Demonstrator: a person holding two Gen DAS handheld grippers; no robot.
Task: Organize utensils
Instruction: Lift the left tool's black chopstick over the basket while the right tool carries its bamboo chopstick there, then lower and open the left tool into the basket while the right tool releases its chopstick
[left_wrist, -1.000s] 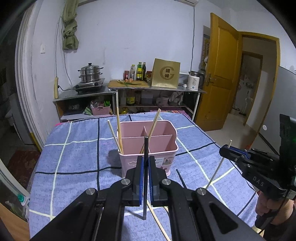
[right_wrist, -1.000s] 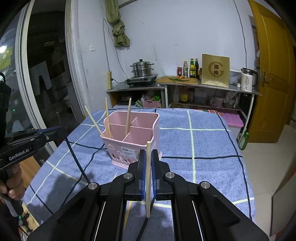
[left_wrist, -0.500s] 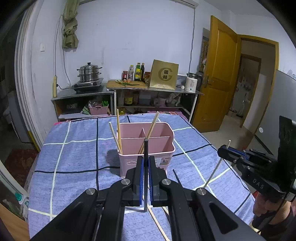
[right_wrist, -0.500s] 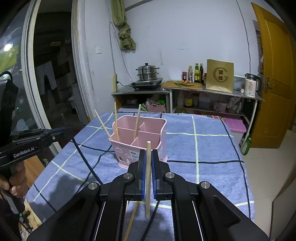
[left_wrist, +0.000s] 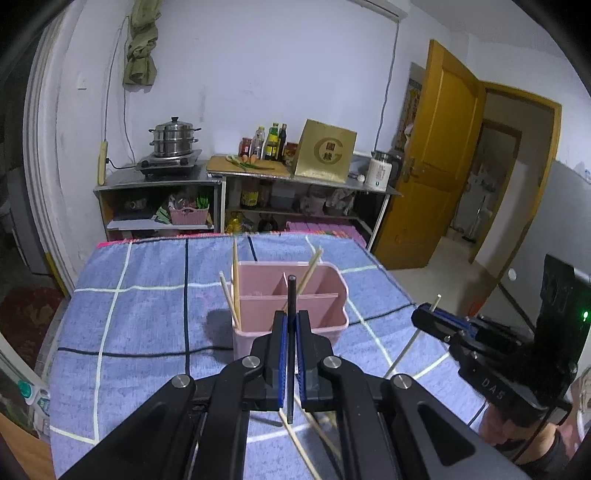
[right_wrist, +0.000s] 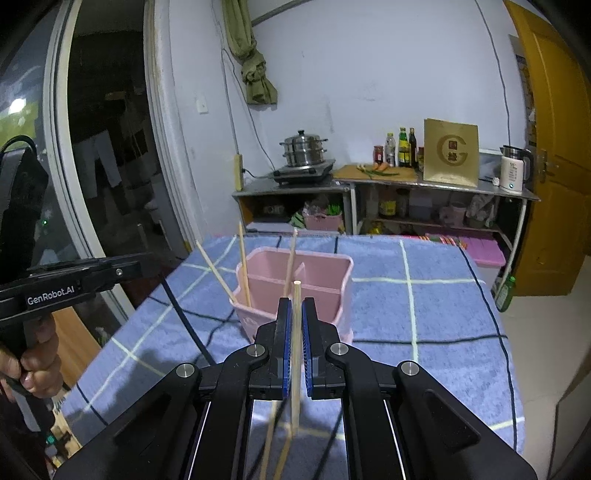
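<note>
A pink divided utensil holder (left_wrist: 317, 295) (right_wrist: 321, 273) stands on the blue checked tablecloth (left_wrist: 147, 314) with three light wooden chopsticks (left_wrist: 235, 284) (right_wrist: 243, 269) leaning in it. My left gripper (left_wrist: 291, 325) is shut on a black chopstick (left_wrist: 291, 295), held upright just in front of the holder. My right gripper (right_wrist: 295, 314) is shut on a light wooden chopstick (right_wrist: 296, 332), also upright before the holder; it shows in the left wrist view (left_wrist: 424, 314). Loose chopsticks (left_wrist: 317, 435) (right_wrist: 277, 443) lie on the cloth under the grippers.
Behind the table stands a metal shelf (left_wrist: 258, 181) with a steamer pot (left_wrist: 173, 140), bottles, a gold box and a kettle (left_wrist: 380, 171). A yellow door (left_wrist: 443, 147) is open at the right. A glass door (right_wrist: 92, 147) is at the left.
Both grippers have risen and moved closer to the holder, each still holding its chopstick. The holder now sits lower and nearer in both views.
</note>
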